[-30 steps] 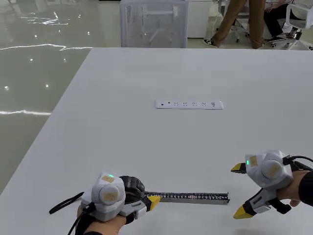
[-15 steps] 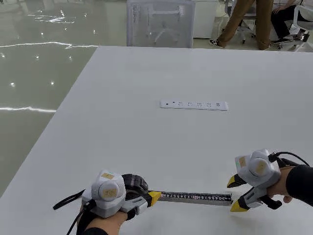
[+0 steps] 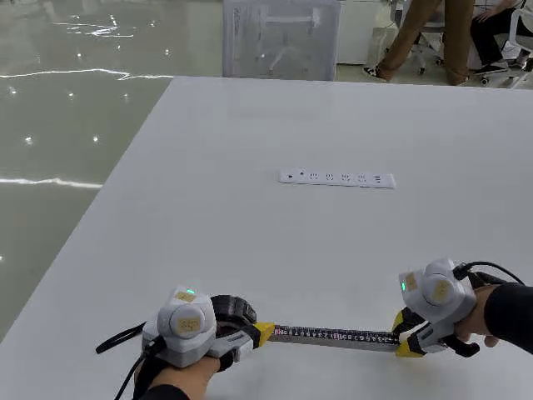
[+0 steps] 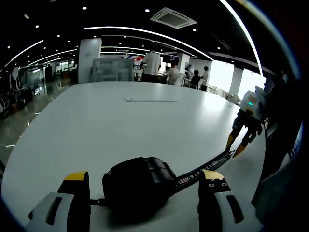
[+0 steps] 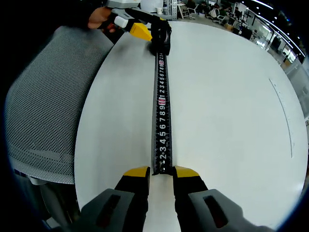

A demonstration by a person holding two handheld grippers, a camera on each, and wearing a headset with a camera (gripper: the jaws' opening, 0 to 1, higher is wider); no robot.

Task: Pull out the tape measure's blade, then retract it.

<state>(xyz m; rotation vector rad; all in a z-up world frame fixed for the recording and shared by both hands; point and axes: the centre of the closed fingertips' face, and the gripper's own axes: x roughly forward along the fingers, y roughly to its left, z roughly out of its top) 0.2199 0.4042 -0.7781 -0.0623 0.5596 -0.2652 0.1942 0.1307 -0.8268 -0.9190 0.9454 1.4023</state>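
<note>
1. Lying along the near edge of one white table (image 3: 291, 250) is one tape measure: black case (image 3: 231, 310) at near left, one blade (image 5: 161, 96) out to the right, flat on the top with its numbers up
2. Left gripper (image 4: 145, 176): two yellow-tipped jaws stand apart, one on each side of the case, with a gap showing on both sides; blade leaves the case past its right jaw
3. Right gripper (image 5: 161, 172): at the blade's free end, near right; two yellow-tipped jaws drawn in tight on the tip, pinching it edge to edge
4. Two grippers well apart, blade spanning between them
5. One black strap (image 3: 117, 337) trails left from the case onto the table
6. One white power strip (image 3: 337, 178) at mid-table, on the far side of the blade, well apart from both grippers
7. One mesh-backed chair (image 3: 281, 37) at the table's far edge
8. Two people (image 3: 433, 37) beyond the far right corner, legs showing: one standing, one seated
</note>
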